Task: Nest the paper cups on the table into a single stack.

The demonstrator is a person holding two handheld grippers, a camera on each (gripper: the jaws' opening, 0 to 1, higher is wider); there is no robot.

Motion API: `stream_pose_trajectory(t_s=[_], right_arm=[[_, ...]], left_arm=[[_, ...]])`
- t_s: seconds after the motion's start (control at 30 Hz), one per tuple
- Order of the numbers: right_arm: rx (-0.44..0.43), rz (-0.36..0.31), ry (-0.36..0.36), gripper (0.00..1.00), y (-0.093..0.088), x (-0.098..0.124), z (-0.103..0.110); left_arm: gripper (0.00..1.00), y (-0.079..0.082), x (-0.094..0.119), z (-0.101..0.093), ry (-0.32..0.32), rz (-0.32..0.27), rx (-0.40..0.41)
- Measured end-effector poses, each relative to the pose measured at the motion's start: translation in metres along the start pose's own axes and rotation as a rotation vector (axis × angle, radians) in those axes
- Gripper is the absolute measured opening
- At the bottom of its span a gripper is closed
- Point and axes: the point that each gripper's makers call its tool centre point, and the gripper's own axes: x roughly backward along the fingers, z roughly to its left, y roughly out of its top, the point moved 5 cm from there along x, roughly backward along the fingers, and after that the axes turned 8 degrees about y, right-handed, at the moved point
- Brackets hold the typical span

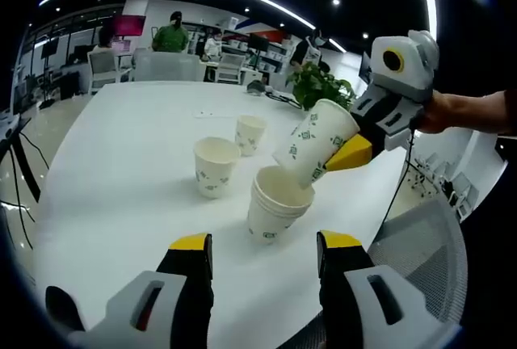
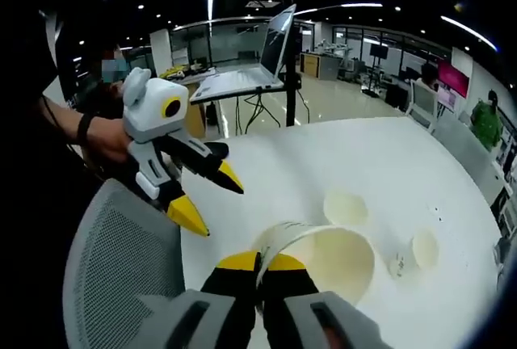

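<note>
Here, my right gripper (image 2: 260, 262) pinches a cup (image 1: 315, 141) rim above the stack (image 1: 275, 203); left gripper (image 1: 265, 244) gapes.

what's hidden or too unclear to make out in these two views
- Stack of white paper cups, left gripper view: number of nested cups unclear, rims overlap.
- Green print on the tilted white paper cup held by the right gripper: too small to read.
- Right gripper view: the held cup hides the stack below.
- Potted green plant: pot hidden behind the cup.
</note>
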Motion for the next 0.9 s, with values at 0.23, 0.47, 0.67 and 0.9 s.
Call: stream_pose_trajectory(t_s=[0.23,0.47,0.67,0.9], right_arm=[[0.029,0.043,0.022,0.00,-0.001,-0.008,-0.004],[0.046,0.084,0.024,0.00,-0.005,-0.013,-0.007],[0.057,0.106,0.029,0.00,-0.008,-0.018,-0.009],[0.061,0.122,0.030,0.01,-0.008,-0.023,-0.010]], left_arm=[[0.50,0.001,0.002,0.001,0.007,0.000,0.002],[0.50,0.000,0.003,0.000,0.010,0.001,0.006],[0.50,-0.001,0.002,0.004,0.014,0.001,0.012],[0.50,-0.002,0.002,0.005,0.016,0.003,0.016]])
